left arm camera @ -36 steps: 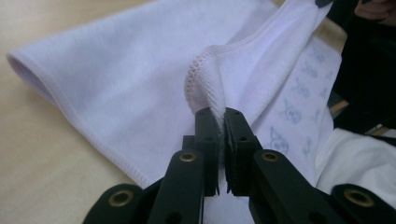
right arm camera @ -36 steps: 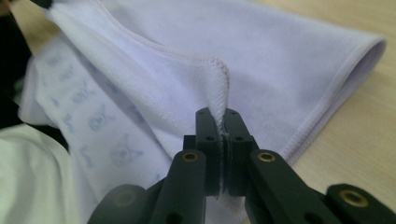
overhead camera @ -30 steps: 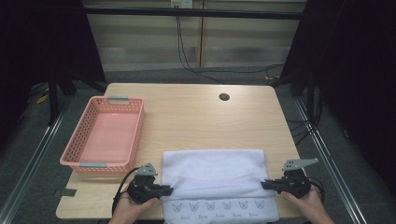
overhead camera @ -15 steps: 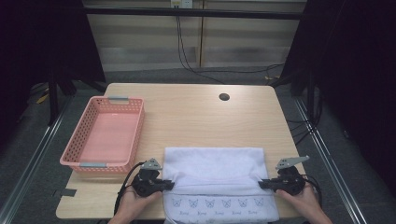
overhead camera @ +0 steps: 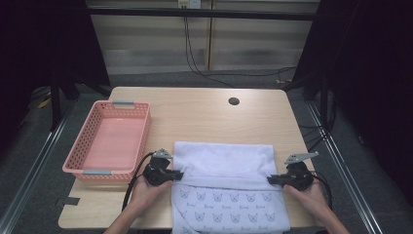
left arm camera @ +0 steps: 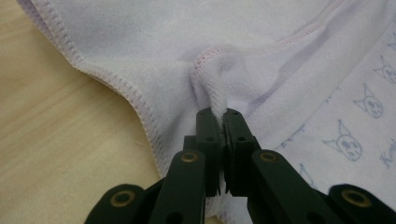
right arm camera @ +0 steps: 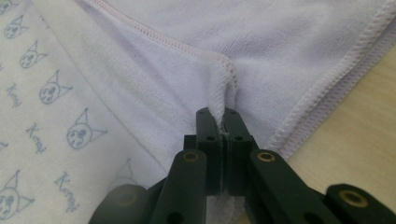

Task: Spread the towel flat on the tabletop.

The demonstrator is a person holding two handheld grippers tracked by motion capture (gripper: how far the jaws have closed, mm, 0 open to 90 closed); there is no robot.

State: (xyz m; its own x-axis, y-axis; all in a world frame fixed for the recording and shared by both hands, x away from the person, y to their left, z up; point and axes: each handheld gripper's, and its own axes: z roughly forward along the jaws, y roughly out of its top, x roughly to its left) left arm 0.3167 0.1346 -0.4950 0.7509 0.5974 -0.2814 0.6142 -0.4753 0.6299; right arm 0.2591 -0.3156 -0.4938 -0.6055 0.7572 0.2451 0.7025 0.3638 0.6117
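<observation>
The pale lilac towel (overhead camera: 224, 183) lies on the near half of the wooden table (overhead camera: 204, 117), its printed end with the little cat faces hanging to the table's near edge, its plain far part folded back over itself. The fold has come nearer the person than it was a second ago: the doubled plain band is now wider and less of the printed cloth shows. The left gripper (overhead camera: 171, 174) is clenched on the towel's stitched hem at the left side; in the left gripper view the cloth bunches up between the closed jaws (left arm camera: 218, 112). The right gripper (overhead camera: 272, 179) pinches the hem at the right side likewise (right arm camera: 219, 112). Both hands have drawn toward the near edge since then. The pink basket (overhead camera: 83, 161) stands just left of the left gripper, near but apart. Beyond the towel the tabletop is bare wood up to a dark round hole (overhead camera: 234, 101) near the far edge
</observation>
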